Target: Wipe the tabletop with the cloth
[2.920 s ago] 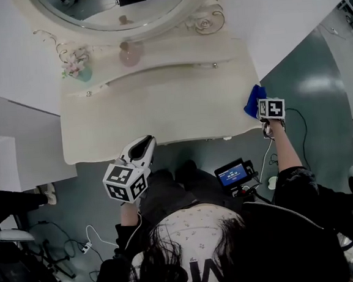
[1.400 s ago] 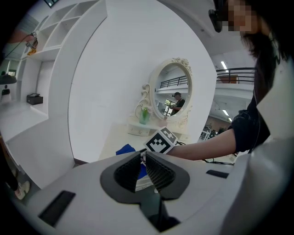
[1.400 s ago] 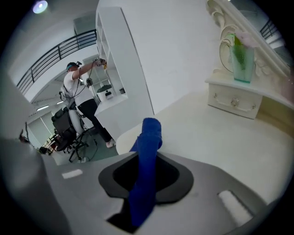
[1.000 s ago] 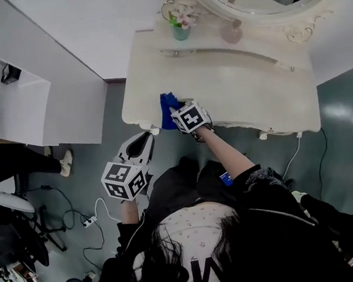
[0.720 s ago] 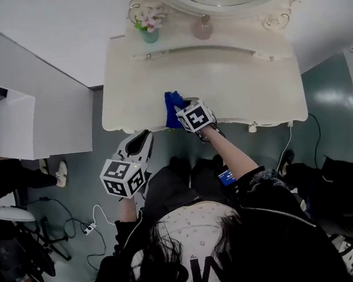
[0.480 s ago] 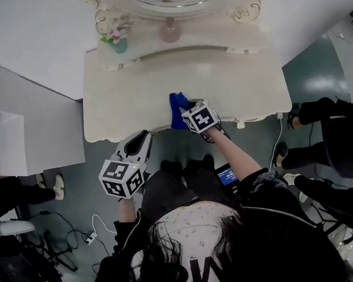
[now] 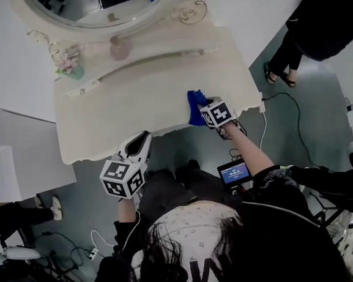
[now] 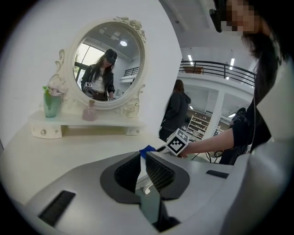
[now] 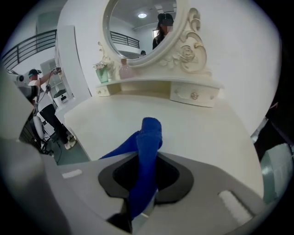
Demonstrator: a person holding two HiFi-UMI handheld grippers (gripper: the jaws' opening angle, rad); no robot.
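A blue cloth (image 7: 195, 108) lies bunched on the cream tabletop (image 7: 130, 98) near its front edge, right of the middle. My right gripper (image 7: 206, 111) is shut on it, and the cloth (image 9: 147, 142) rises from between the jaws of the right gripper (image 9: 144, 183) and droops onto the tabletop (image 9: 197, 126). My left gripper (image 7: 141, 143) hangs below the front edge, off the table, shut with nothing in it. In the left gripper view the left gripper (image 8: 142, 167) points toward the blue cloth (image 8: 147, 149) and the right gripper's marker cube (image 8: 177, 142).
An oval mirror (image 7: 103, 5), a pink bottle (image 7: 118, 49) and a flower vase (image 7: 69, 67) stand on the raised back shelf. A person (image 7: 318, 8) stands beyond the table's right end. A small screen (image 7: 233, 175) and a cable (image 7: 284, 106) are on the floor.
The right gripper has dragged the blue cloth rightward along the table's front edge, from near the left corner to right of the middle. The left gripper has stayed put.
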